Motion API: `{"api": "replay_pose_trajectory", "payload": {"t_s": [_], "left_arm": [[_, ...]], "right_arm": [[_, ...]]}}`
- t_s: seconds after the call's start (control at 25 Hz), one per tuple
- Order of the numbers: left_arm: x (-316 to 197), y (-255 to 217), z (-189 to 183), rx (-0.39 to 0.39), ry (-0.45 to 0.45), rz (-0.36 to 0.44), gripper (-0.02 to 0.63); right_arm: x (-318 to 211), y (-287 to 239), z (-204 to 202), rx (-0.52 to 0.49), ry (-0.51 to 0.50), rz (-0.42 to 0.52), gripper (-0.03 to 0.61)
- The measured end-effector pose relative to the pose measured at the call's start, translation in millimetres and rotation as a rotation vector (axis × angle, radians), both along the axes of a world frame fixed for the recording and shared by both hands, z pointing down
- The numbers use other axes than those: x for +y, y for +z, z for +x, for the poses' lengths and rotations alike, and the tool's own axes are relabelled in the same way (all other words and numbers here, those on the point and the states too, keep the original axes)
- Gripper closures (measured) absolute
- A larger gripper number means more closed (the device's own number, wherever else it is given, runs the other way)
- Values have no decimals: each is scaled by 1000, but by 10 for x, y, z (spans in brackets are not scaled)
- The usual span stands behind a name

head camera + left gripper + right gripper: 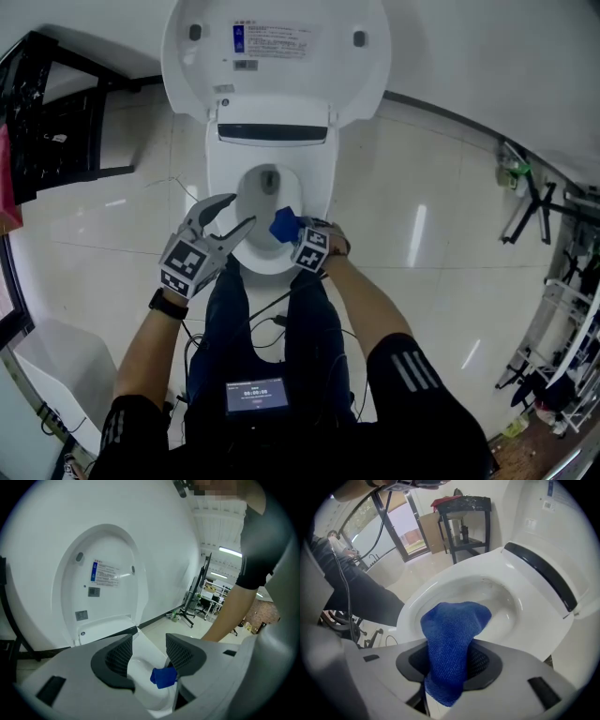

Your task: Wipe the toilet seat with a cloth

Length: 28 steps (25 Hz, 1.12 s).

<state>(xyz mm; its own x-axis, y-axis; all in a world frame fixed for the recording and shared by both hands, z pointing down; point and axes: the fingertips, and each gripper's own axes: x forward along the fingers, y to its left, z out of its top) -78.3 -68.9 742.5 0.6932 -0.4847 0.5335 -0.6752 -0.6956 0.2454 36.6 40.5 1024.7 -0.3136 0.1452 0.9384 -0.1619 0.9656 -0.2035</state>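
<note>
Gripping: right gripper (450, 660) fingers clamped on blue cloth (452, 634), just over toilet seat (412, 603) near rim.
Left gripper (149, 654): fingers apart, empty, near left.
Technique: press flat, sweep round rim.

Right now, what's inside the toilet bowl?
Only bare white porcelain shows in the toilet bowl. The blue cloth in the right gripper covers its near part.
</note>
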Motion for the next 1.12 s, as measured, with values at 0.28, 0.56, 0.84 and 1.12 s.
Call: {"api": "replay_pose_trajectory", "payload": {"t_s": [0.28, 0.56, 0.84, 1.12], "left_arm": [[-13, -371, -109, 9, -6, 41, 388], [6, -997, -107, 18, 19, 99, 388], [-15, -1802, -173, 16, 50, 199, 388], [113, -2606, -251, 11, 38, 309, 388]], "right_arm": [[-531, -600, 169, -46, 173, 81, 402], [-680, -1605, 262, -131, 294, 165, 402], [-785, -2887, 155, -253, 309, 299, 402], [-886, -4317, -24, -429, 337, 403, 403]]}}
